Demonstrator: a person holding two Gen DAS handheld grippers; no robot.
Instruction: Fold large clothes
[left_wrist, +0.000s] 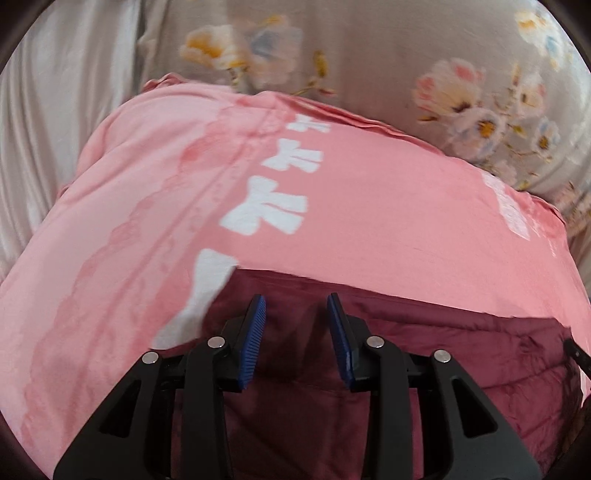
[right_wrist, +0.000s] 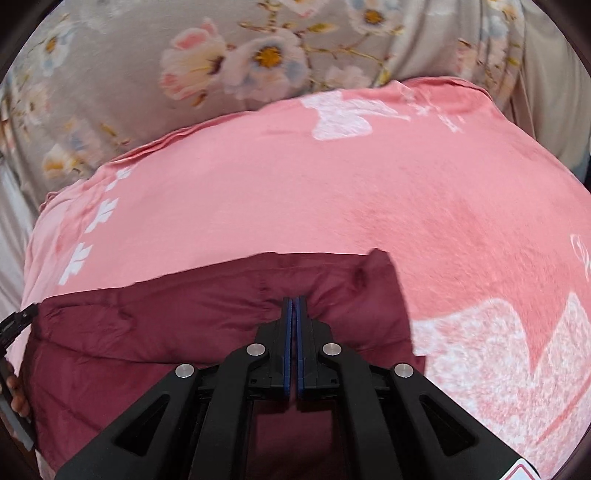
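soft even light, motion blur throughout (fisheye bends the edges), dark corners.

Left gripper jaws apart, right gripper apparently pinched shut.

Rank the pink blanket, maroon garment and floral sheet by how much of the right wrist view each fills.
1. pink blanket
2. maroon garment, though nearness inflates it
3. floral sheet, close to the garment

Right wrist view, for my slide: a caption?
Shut right tool pinching maroon garment over pink blanket.
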